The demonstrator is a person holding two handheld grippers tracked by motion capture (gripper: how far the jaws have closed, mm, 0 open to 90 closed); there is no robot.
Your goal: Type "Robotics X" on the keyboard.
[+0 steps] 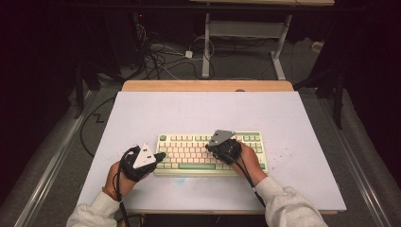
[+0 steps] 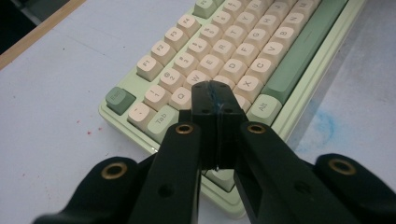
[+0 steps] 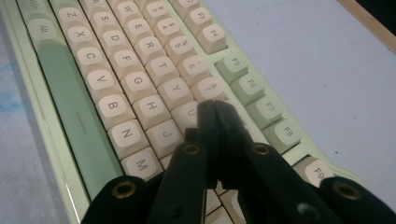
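step: key pressing | keyboard [image 1: 210,153] near table's [image 1: 142,113] front edge | left gripper [image 2: 215,93] pinched empty over A | right gripper [image 3: 215,109] pinched empty over U | press straight down, one key only

The pale-green keyboard [image 1: 211,151] (cream keys, green spacebar) lies flat near the table's front edge.

The keyboard [image 1: 210,152] has a pale green case, cream keys and sage-green modifiers; both tools are black.
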